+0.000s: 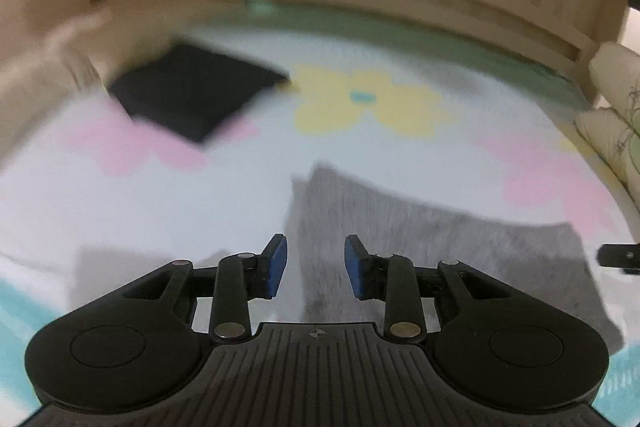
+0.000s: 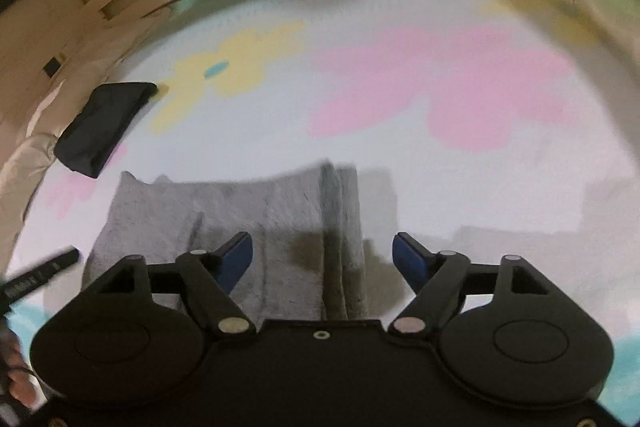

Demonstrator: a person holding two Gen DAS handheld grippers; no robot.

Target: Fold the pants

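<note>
Between your left claw (image 1: pixel 316 265) pads nothing is clamped; they stand apart, as does the wider right claw (image 2: pixel 322 261). The grey pants (image 2: pixel 240 219) lie folded on the flowered bed sheet (image 1: pixel 400 155) beneath both. Drag low and a pad could catch an edge and spoil the fold.

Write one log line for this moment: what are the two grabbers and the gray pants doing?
left gripper: open, empty | right gripper: open, empty | gray pants: folded, lying on flowered sheet | black folded garment: set aside
</note>
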